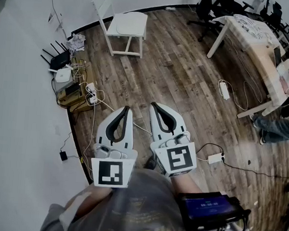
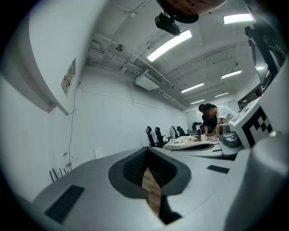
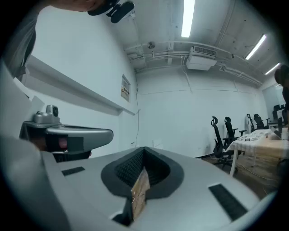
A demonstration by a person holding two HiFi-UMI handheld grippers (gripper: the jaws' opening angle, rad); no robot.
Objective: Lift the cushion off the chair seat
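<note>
- Well ahead, the cushion [image 1: 129,22] lies flat on the seat of a white chair [image 1: 104,3], close to the wall [image 1: 17,87].
- Left gripper [image 1: 126,109] is level and low by the person's body, jaws pressed together at the tips, nothing between them.
- Right gripper [image 1: 154,106] is just beside it, level too, jaws together and empty.
- Between grippers and chair is bare wooden floor [image 1: 173,70].
- Along the wall on the left are a router [image 1: 59,59], small boxes and tangled cables [image 1: 90,94], near the left gripper's side.
- On the right, a power strip [image 1: 224,90] and its cord lie on the floor by a table [image 1: 250,41]; a seated person [image 1: 283,127] is at the table's near end.
- Office chairs [image 1: 207,10] stand beyond the table, well apart from the white chair.
</note>
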